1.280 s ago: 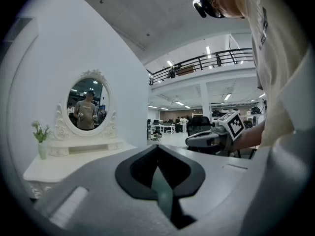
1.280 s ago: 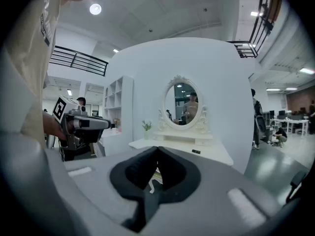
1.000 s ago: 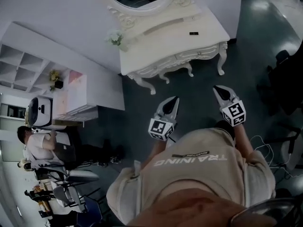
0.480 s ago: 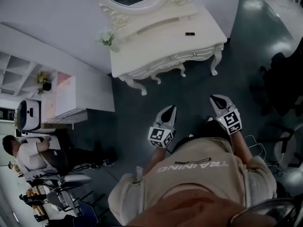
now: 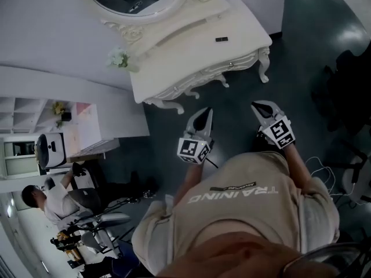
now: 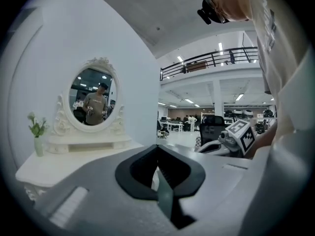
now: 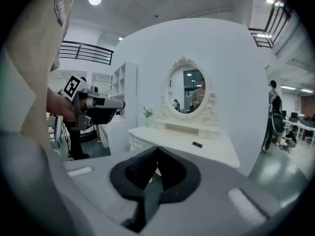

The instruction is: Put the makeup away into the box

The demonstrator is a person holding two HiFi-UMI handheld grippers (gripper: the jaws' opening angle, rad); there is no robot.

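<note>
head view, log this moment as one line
left gripper: shut, empty | right gripper: shut, empty | white ornate dressing table: ahead, not touched | small black flat item: on tabletop | box: not seen

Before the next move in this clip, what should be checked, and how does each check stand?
1. Left gripper empty: ok, jaws together on nothing.
2. Right gripper empty: ok, jaws together on nothing.
3. Jaws open for a pick: not ok, both shut.
4. Makeup found: cannot tell; one small flat black item lies on the white ornate dressing table, too small to identify.
5. Box in view: not ok, none shows.
6. Grippers over the table: not ok, both short of its front edge, over the dark floor.
</note>
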